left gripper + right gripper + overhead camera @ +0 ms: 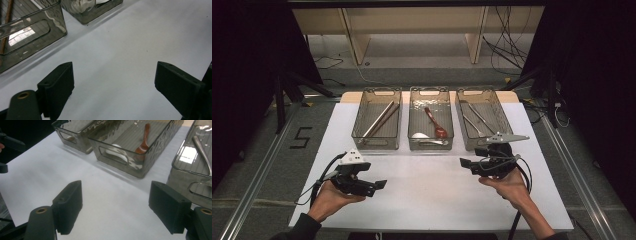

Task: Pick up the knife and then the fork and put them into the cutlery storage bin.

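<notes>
- Counter (432,195): white top, bare across its whole near half; three clear bins stand in a row along the far edge.
- Left bin (377,120): holds long chopsticks (379,120) laid lengthwise; narrow gap to the middle bin.
- Middle bin (430,119): holds a red spoon (435,122) and a white spoon (424,136) near its front wall.
- Right bin (482,117): holds metal utensils (477,120); its front wall is just beyond the right gripper.
- Left gripper (379,185): held in the left hand (329,197) over the near left of the counter, jaws spread wide with nothing between them, pointing toward the open middle; well apart from the bins.
- Right gripper (464,164): held in the right hand (509,185), jaws spread wide and empty, aimed left over bare counter, just in front of the right bin.
- Open room: bare counter lies between the two grippers.
</notes>
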The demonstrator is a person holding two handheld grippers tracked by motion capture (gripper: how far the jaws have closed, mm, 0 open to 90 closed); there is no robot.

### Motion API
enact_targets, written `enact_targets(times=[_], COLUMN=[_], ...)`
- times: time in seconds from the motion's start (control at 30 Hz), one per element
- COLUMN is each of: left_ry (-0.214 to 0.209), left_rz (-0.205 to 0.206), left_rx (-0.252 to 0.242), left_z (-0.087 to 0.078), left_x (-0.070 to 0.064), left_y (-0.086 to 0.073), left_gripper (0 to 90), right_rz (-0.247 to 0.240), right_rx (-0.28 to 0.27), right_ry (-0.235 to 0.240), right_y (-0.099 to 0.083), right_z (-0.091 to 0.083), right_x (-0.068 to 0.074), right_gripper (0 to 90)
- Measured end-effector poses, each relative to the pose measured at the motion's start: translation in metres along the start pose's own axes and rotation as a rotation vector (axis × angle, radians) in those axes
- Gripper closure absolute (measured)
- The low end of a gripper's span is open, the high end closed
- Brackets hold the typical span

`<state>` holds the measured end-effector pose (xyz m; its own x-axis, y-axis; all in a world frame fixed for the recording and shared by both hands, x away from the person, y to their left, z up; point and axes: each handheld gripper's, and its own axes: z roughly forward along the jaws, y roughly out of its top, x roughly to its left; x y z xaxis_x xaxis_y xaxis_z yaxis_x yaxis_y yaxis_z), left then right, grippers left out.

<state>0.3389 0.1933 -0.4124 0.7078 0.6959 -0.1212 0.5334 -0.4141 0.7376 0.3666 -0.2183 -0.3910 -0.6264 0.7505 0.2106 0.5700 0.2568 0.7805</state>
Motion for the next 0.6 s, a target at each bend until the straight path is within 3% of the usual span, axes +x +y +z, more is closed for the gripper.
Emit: enact_targets(times=[0.2, 0.6], left_ry=[-0.006, -0.022], left_rz=[0.000, -0.005], left_rx=[-0.015, -0.052], left_z=[0.000, -0.001], left_x=[-0.001, -0.003], left_y=[0.000, 0.001], left_gripper=[15.4, 15.2], right_rz=[-0.020, -0.014], right_rx=[-0.023, -0.086], right_ry=[0.010, 0.011], right_y=[-0.009, -0.028], right_z=[-0.004, -0.015], right_x=[0.006, 0.011], right_gripper=[27.2, 24.1])
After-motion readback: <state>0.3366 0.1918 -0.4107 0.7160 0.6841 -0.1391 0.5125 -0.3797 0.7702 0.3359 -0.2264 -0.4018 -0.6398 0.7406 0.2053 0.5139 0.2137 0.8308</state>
